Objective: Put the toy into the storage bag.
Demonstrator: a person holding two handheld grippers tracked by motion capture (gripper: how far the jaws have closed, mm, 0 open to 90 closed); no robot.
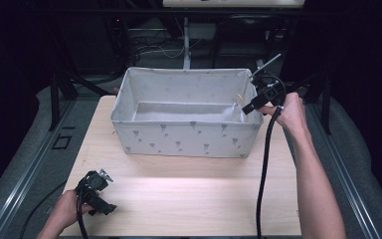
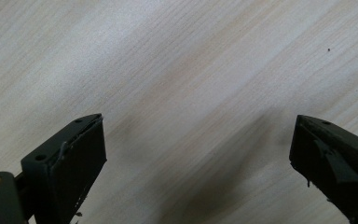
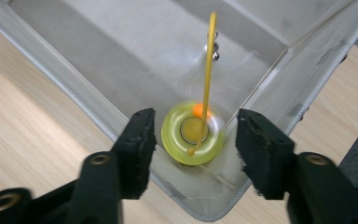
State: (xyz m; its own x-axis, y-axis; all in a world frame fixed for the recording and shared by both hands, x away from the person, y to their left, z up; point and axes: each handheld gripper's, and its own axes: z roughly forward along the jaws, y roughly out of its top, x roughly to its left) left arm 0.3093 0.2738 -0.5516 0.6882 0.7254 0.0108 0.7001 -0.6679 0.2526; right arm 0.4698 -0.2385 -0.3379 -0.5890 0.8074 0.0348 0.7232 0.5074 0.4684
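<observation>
A translucent yellow ring (image 3: 193, 133) with an orange centre and a thin yellow loop standing up from it sits in the corner of the pale fabric bin (image 1: 179, 139); in the high view the ring (image 1: 238, 95) is a small yellowish spot by the right inner wall. Whether it rests on the bin's bottom I cannot tell. My right gripper (image 3: 196, 119) hangs over that corner (image 1: 248, 108), open, its pads clear of the ring on both sides. At the table's near left, my left gripper (image 1: 102, 199) points down at bare wood (image 2: 198, 126), open and with nothing between its pads.
The bin's rim (image 3: 74, 93) and seams frame the corner below the right jaws. The bin stands at the back of the light wooden table (image 1: 189, 199). The right gripper's black cable (image 1: 264, 169) trails down across the table's right side. Dark racks and cables lie beyond the table.
</observation>
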